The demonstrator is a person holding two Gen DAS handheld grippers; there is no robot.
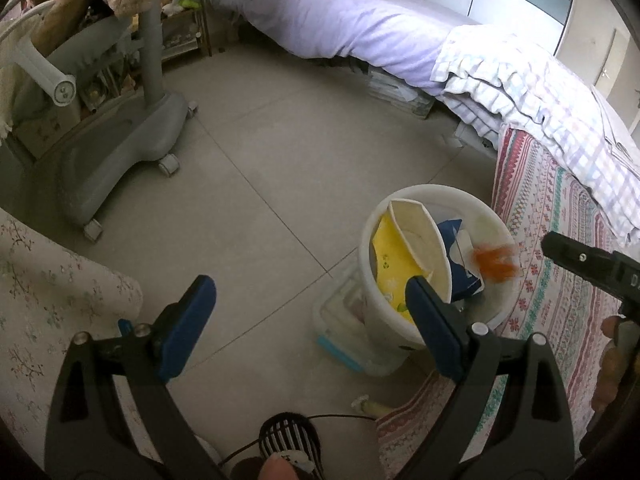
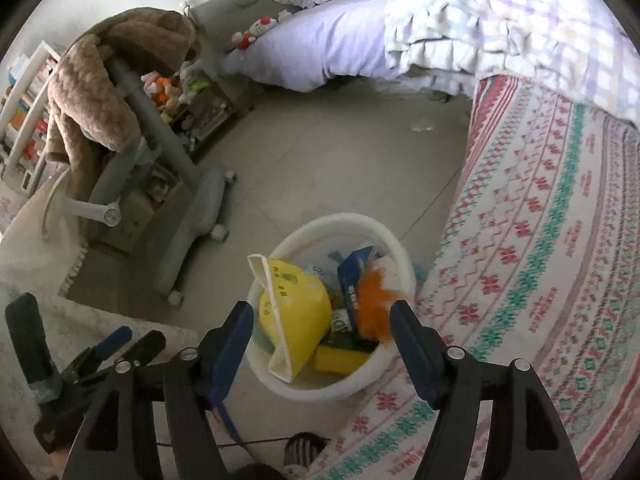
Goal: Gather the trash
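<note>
Both the left gripper [image 1: 310,308] and right gripper [image 2: 322,330] gape wide, holding nothing. Beyond, the round white plastic bin [image 2: 384,236] on the floor holds a yellow bag [image 2: 294,308], blue carton [image 2: 352,276] and blurred orange-and-white wrapper [image 2: 376,304].

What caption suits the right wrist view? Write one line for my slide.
Open right gripper above a white bin holding a yellow bag and a blurred orange scrap.

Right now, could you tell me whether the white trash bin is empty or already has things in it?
Already holding things: the white trash bin stands upright with a yellow package, a blue box and an orange scrap inside.
</note>
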